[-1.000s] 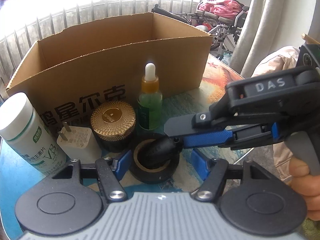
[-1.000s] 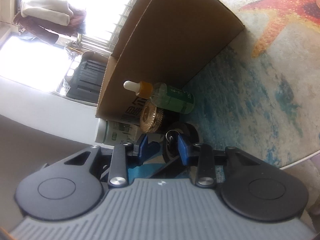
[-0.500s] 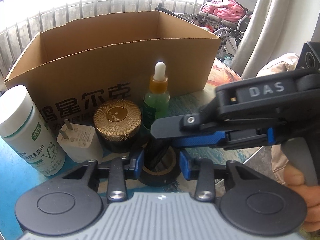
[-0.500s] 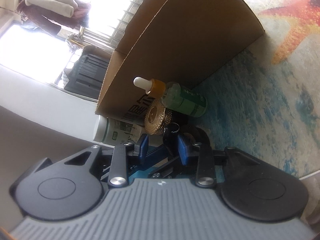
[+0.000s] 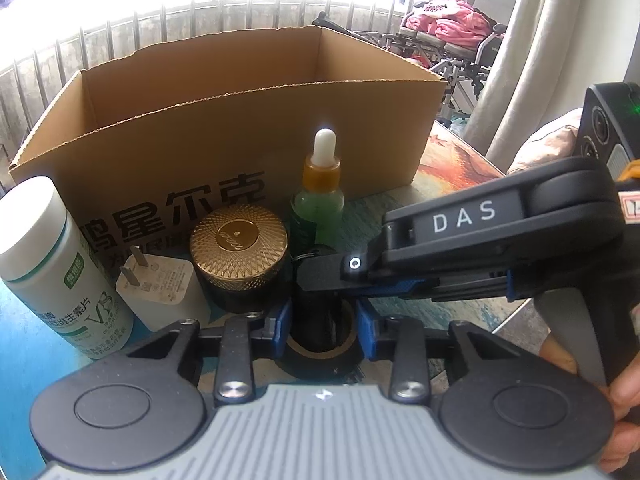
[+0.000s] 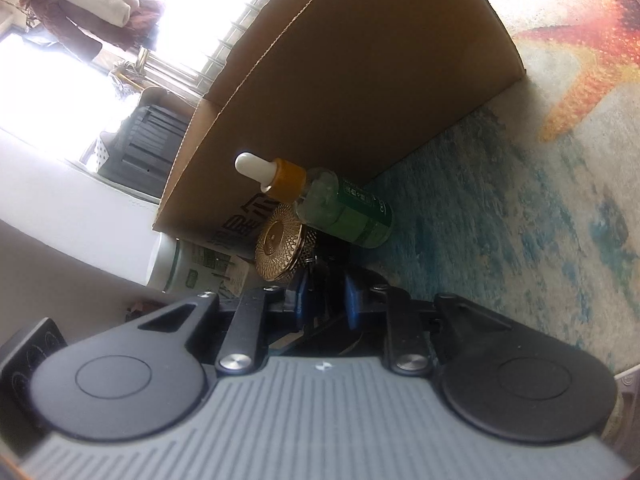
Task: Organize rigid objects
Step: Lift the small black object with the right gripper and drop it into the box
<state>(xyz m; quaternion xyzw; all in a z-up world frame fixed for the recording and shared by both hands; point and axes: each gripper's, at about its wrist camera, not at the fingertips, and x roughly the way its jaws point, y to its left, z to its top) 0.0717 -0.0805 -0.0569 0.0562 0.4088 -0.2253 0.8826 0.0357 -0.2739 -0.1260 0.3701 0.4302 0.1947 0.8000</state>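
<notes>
A roll of black tape (image 5: 320, 360) is seen lying flat on the worktop (image 5: 24, 360), which is covered by a blue sea-print cloth with an orange starfish (image 6: 580, 60), and a dark cylindrical object (image 5: 318, 320) is seen standing upright in the roll's core. The left gripper (image 5: 322, 322) is seen with its blue pads drawn in against the outer sides of the tape roll — its jaws have just been closing, with the roll and the dark object between them. The right gripper (image 5: 316, 276), marked DAS and held in a hand (image 5: 616, 432) at the right edge, is reached in from the right above the roll; its jaws have just been closing and are now pressed onto the top of the dark object, where a small ring is visible. From the right wrist view the blue pads (image 6: 352, 300) are seen close on either side of the dark piece. Just behind the roll a gold-lidded black jar (image 5: 239, 256) is placed, with a green dropper bottle (image 5: 320, 196) beside it — both upright. To the left, a white plug adapter (image 5: 162, 292) and a white vitamin bottle (image 5: 52, 264) are stood. An open cardboard box (image 5: 240, 120) with printed characters is set behind them all.
</notes>
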